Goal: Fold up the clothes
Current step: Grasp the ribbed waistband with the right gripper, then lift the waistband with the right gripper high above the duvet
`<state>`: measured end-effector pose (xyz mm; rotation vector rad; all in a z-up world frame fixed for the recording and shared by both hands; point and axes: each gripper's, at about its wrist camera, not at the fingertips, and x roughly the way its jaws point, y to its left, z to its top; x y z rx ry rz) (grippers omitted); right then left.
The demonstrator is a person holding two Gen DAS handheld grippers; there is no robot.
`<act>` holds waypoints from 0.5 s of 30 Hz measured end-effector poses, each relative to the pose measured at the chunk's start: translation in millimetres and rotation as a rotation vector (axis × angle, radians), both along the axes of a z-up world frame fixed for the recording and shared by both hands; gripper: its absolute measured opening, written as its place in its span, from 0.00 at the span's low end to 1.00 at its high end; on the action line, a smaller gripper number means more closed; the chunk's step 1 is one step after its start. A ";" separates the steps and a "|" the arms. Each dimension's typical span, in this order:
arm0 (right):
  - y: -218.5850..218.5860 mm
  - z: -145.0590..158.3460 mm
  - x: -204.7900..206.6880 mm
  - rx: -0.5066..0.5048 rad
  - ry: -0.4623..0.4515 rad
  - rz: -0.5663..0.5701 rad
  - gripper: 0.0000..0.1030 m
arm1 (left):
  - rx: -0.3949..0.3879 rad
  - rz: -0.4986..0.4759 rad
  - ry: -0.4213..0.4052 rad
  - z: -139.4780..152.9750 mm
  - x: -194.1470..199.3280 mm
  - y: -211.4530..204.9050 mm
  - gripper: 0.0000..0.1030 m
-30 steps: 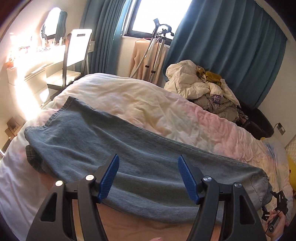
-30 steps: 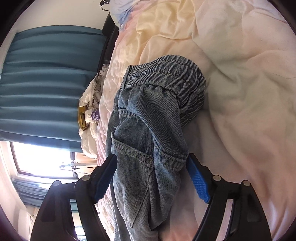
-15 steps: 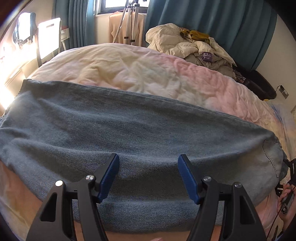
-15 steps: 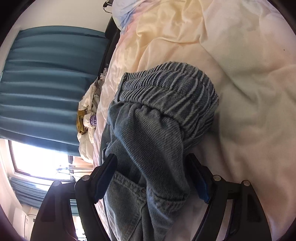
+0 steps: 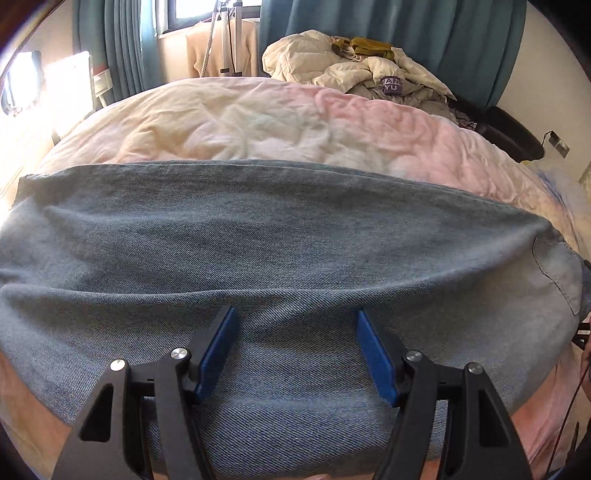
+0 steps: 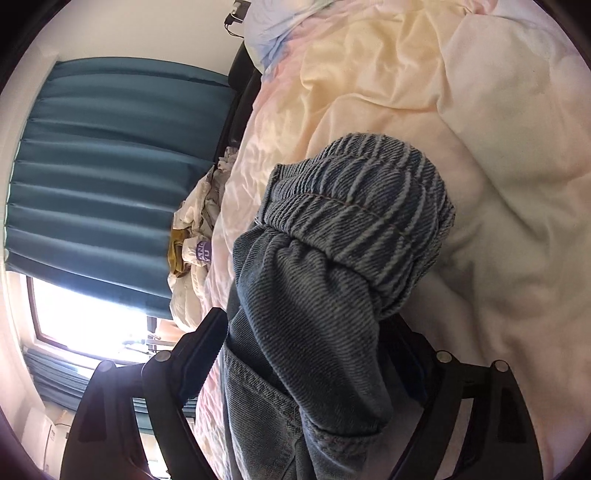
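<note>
A pair of blue jeans (image 5: 280,243) lies lengthwise across the pale duvet (image 5: 280,122) on the bed. My left gripper (image 5: 293,343) is open, its blue pads just above the denim of the leg, holding nothing. In the right wrist view the bunched elastic waistband (image 6: 362,221) sticks out past my right gripper (image 6: 306,354). Its jaws stand wide on either side of the waist fabric, and the right pad is hidden by the denim. A back pocket (image 5: 557,273) shows at the right end of the jeans.
A heap of cream and olive clothes (image 5: 362,70) sits at the far edge of the bed. Teal curtains (image 5: 406,29) and a window stand behind. A garment steamer stand (image 5: 225,40) and a bright chair (image 5: 70,88) are at the far left. A dark seat (image 5: 506,129) is at right.
My left gripper has dropped closer to the jeans leg, which now fills the view. My right gripper has pushed forward around the waistband, so the fabric now covers its right pad.
</note>
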<state>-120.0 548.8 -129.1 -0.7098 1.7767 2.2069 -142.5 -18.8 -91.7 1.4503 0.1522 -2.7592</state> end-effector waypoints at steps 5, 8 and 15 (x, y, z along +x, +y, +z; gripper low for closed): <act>-3.6 -3.4 -6.0 0.032 -0.097 0.051 0.83 | 0.009 -0.005 -0.001 1.2 1.5 -2.3 0.66; -4.6 -21.9 -1.6 -0.052 -0.112 0.036 0.83 | 0.020 -0.002 0.000 2.9 3.5 -4.6 0.66; -5.8 -9.6 0.1 -0.060 -0.039 0.045 0.83 | -0.012 -0.007 -0.001 1.2 7.6 -0.9 0.66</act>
